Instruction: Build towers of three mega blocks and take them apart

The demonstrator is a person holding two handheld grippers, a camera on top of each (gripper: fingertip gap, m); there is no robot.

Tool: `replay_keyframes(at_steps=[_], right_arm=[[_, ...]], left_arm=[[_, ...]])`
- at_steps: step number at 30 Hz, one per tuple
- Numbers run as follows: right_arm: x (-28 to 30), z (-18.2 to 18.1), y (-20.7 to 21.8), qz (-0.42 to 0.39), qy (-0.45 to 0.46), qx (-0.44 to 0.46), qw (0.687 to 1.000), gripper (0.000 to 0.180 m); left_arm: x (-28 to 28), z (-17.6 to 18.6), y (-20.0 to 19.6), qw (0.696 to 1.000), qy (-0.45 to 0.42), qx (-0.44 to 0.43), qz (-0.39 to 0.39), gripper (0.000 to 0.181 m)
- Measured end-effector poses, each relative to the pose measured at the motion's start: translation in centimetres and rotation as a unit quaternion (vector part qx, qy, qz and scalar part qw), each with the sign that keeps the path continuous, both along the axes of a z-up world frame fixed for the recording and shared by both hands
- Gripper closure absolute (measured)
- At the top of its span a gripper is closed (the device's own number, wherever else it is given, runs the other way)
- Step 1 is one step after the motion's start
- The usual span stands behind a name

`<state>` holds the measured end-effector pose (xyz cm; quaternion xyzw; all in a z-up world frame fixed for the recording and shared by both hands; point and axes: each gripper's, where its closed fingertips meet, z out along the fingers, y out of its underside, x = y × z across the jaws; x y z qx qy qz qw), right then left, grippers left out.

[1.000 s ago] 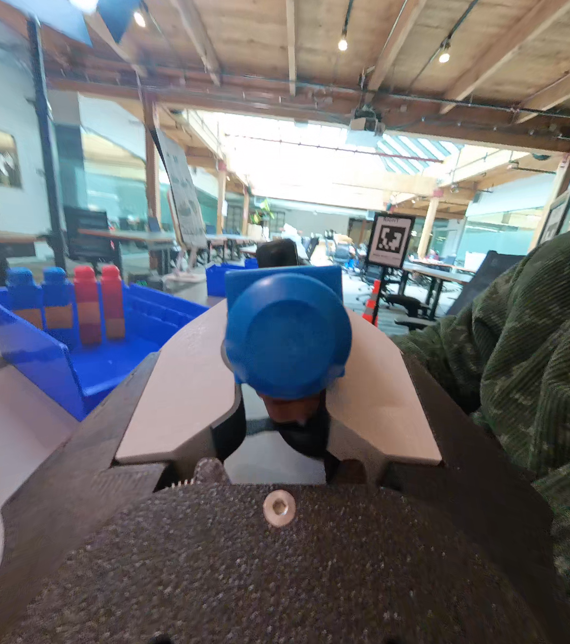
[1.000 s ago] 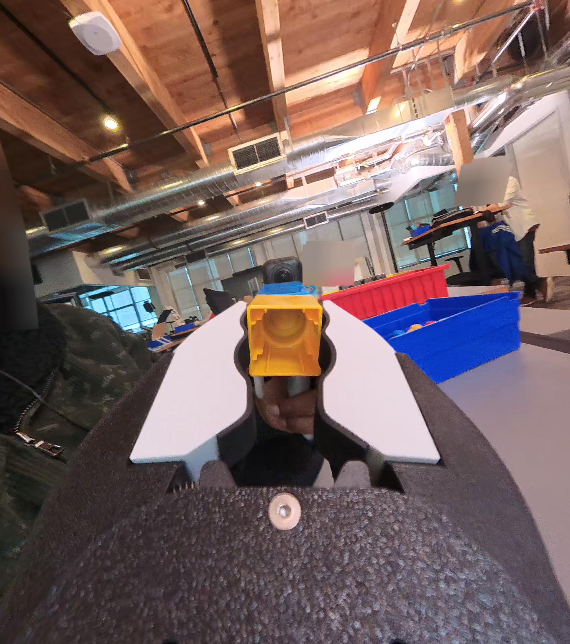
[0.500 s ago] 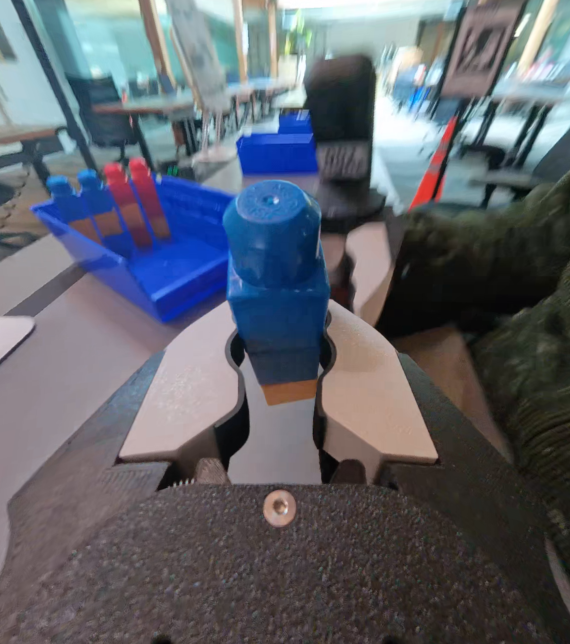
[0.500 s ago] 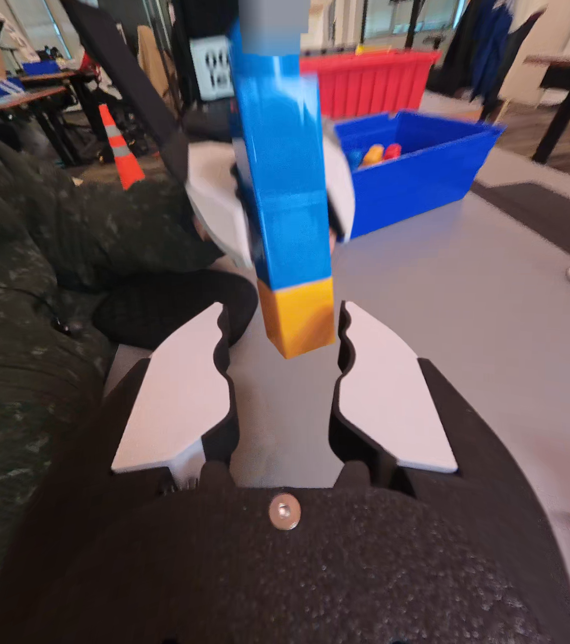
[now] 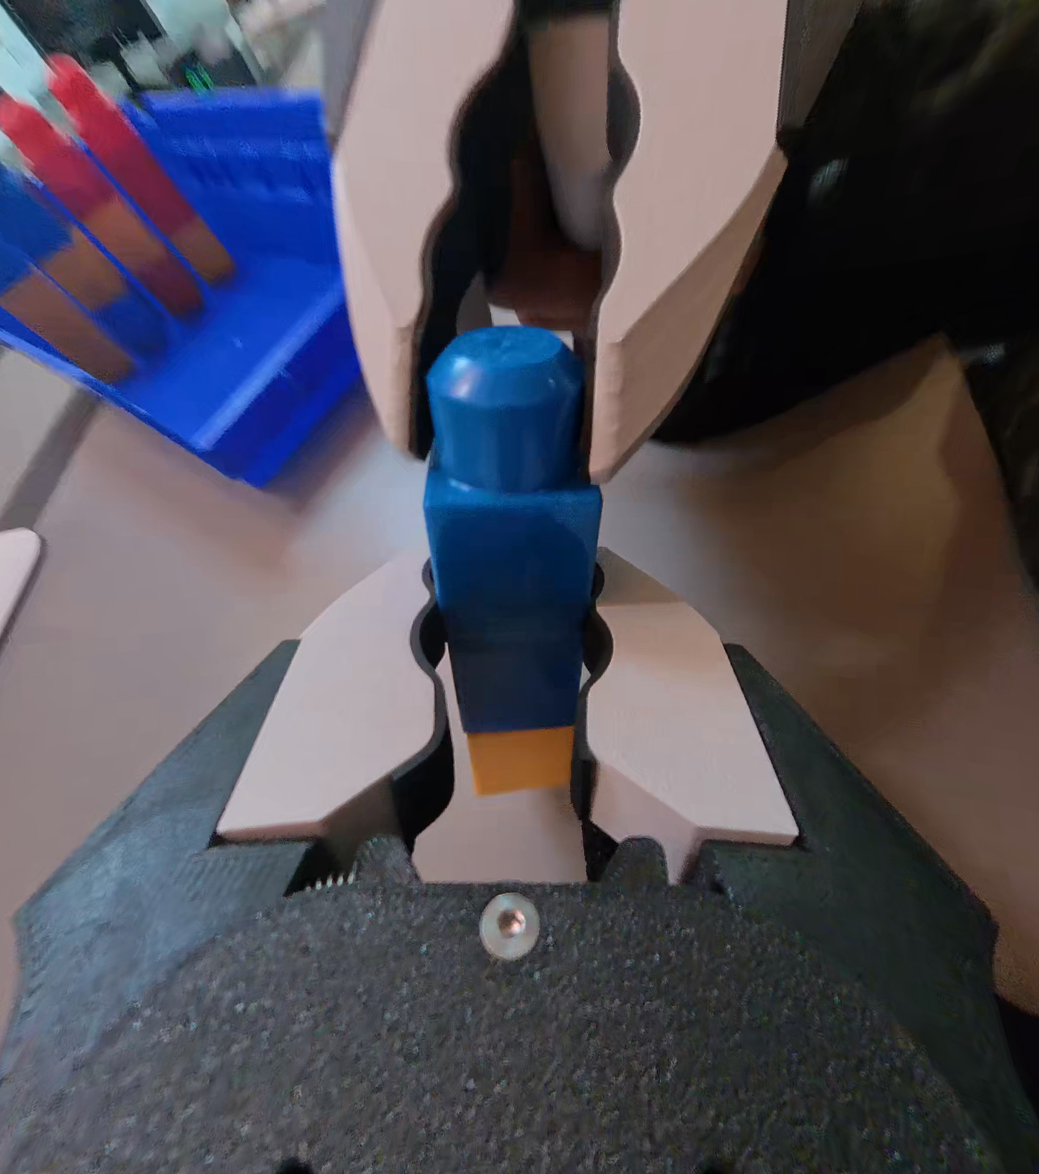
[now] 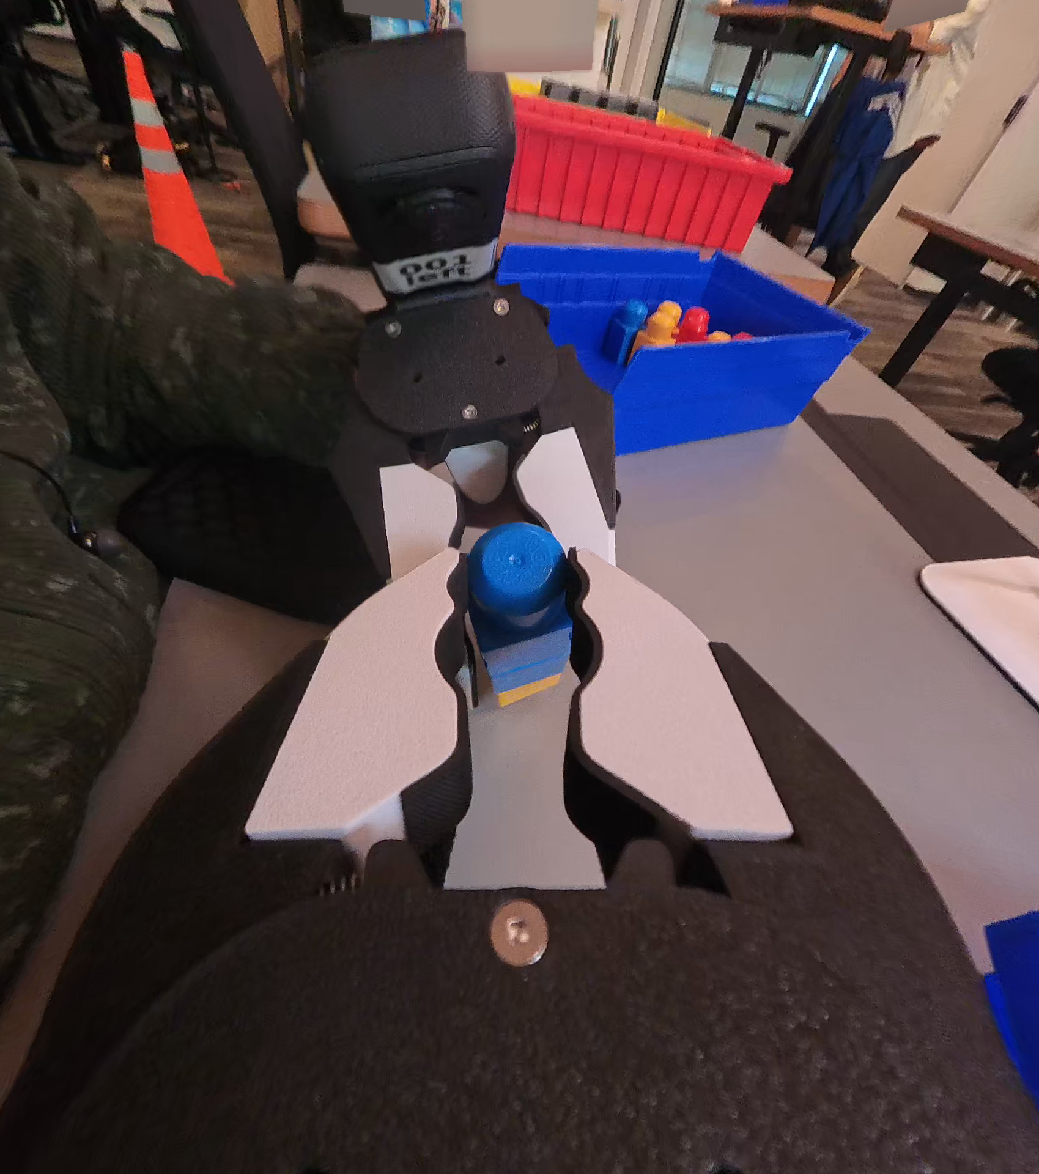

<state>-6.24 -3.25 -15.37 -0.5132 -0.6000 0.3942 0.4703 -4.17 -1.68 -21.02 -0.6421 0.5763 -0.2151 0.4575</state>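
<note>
Both grippers have tipped down toward the table (image 5: 123, 603) since the earlier frames, and the right one has closed in on the tower's top.

Left wrist view: the left gripper (image 5: 513, 610) clamps the tower (image 5: 513, 603) at its blue middle, jaws narrowly apart and pressed to its sides; a yellow block shows below them. Beyond, the right gripper (image 5: 507, 406) flanks the top stud. A blue bin (image 5: 262, 381) with finished towers sits far left.

Right wrist view: the right gripper (image 6: 516, 572) has its fingertips against the stud. The left gripper (image 6: 497, 508) faces it from the far side. Another blue bin (image 6: 726, 381) holding loose blocks lies beyond on the right.
</note>
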Motion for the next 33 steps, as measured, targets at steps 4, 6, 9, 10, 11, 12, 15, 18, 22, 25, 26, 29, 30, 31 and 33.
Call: replay_keyframes(at_steps=[4,6,9,10,11,12,15,18,22,25,26,29,30,31,33], right_arm=[[2.5,4.8,2.6,-0.043,0.075,0.002,0.996,0.150],[5.1,7.5,6.2,-0.102,0.097,0.005,0.990,0.150],[9.7,10.3,13.9,-0.229,0.086,0.020,0.969,0.150],[11.3,10.6,16.9,-0.270,0.073,0.023,0.960,0.150],[12.6,10.5,19.8,-0.303,0.056,0.013,0.951,0.150],[13.8,10.1,22.7,-0.332,0.041,-0.003,0.942,0.150],[16.2,7.4,30.2,-0.390,0.000,-0.037,0.920,0.150],[16.2,4.8,34.7,-0.400,-0.012,-0.071,0.914,0.150],[14.9,2.5,38.1,-0.410,-0.016,-0.091,0.907,0.150],[14.9,0.1,39.9,-0.431,-0.059,-0.090,0.896,0.150],[14.9,-0.7,40.1,-0.433,-0.070,-0.098,0.893,0.150],[15.2,-1.6,40.6,-0.442,-0.074,-0.096,0.889,0.150],[15.2,-1.5,40.6,-0.444,-0.069,-0.099,0.888,0.150],[15.3,-1.6,40.6,-0.444,-0.069,-0.101,0.888,0.150],[15.5,-1.6,40.5,-0.447,-0.079,-0.095,0.886,0.144]], left_arm=[[-1.8,4.0,2.8,0.990,-0.115,0.035,0.070,0.138],[-3.6,5.7,4.3,0.976,-0.188,0.020,0.110,0.150],[-6.2,7.2,5.9,0.951,-0.270,-0.010,0.150,0.175],[-7.0,7.5,6.3,0.944,-0.286,-0.008,0.163,0.181],[-7.6,7.7,6.6,0.940,-0.295,-0.005,0.173,0.181],[-8.0,7.7,6.9,0.937,-0.297,-0.005,0.182,0.181],[-8.8,7.7,7.3,0.934,-0.297,0.010,0.201,0.181],[-9.1,7.4,7.6,0.934,-0.290,0.018,0.209,0.181],[-9.1,6.5,7.9,0.935,-0.285,0.009,0.212,0.181],[-8.9,6.1,7.9,0.937,-0.280,0.003,0.210,0.181],[-8.8,6.1,7.9,0.938,-0.278,0.004,0.208,0.181],[-8.6,6.1,7.7,0.941,-0.271,0.013,0.204,0.181],[-8.5,6.1,7.6,0.941,-0.269,0.015,0.202,0.181],[-8.4,6.1,7.5,0.942,-0.267,0.016,0.201,0.181],[-8.3,6.0,7.5,0.943,-0.264,0.017,0.200,0.181]])
